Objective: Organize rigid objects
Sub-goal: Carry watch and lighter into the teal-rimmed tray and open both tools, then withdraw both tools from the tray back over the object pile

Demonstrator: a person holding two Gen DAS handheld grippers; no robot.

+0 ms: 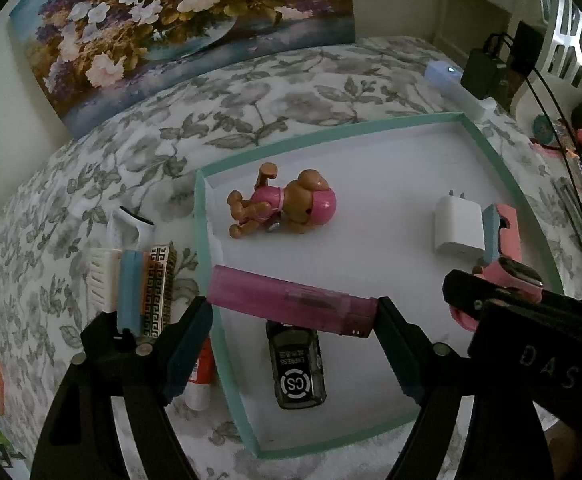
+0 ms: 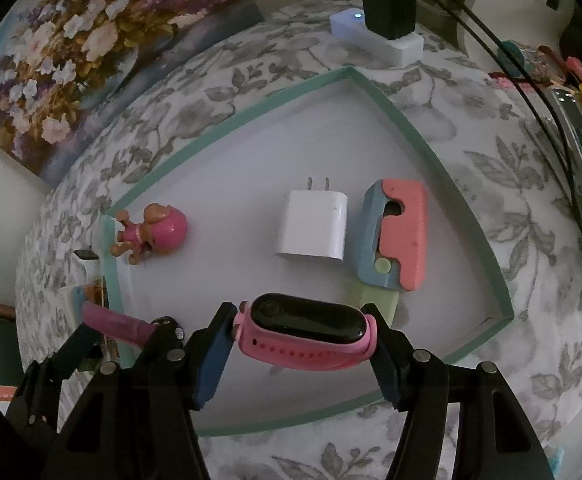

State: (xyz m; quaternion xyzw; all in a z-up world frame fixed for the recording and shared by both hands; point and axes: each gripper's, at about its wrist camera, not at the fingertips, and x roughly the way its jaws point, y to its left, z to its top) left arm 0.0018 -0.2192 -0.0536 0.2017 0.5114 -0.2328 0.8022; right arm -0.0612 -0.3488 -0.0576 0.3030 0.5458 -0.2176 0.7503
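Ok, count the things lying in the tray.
4: toy dog near the far left corner, white charger and pink-blue case side by side at right, toy car near left. Grippers may hide more.

Bed (image 1: 291,92) under white cover with grey leaf-and-flower print. Directly on it: shallow white tray with mint-green rim (image 1: 205,248), mid-bed. Just left of tray: white comb (image 1: 101,280), blue strip and box with Greek-key pattern (image 1: 161,292) side by side; white-and-red tube (image 1: 201,380) against tray's outer wall. Past tray's far corner: white power strip (image 2: 375,38), light on, black adapter (image 2: 389,4) plugged in. Floral painting (image 1: 179,28) leans at bed's far edge.
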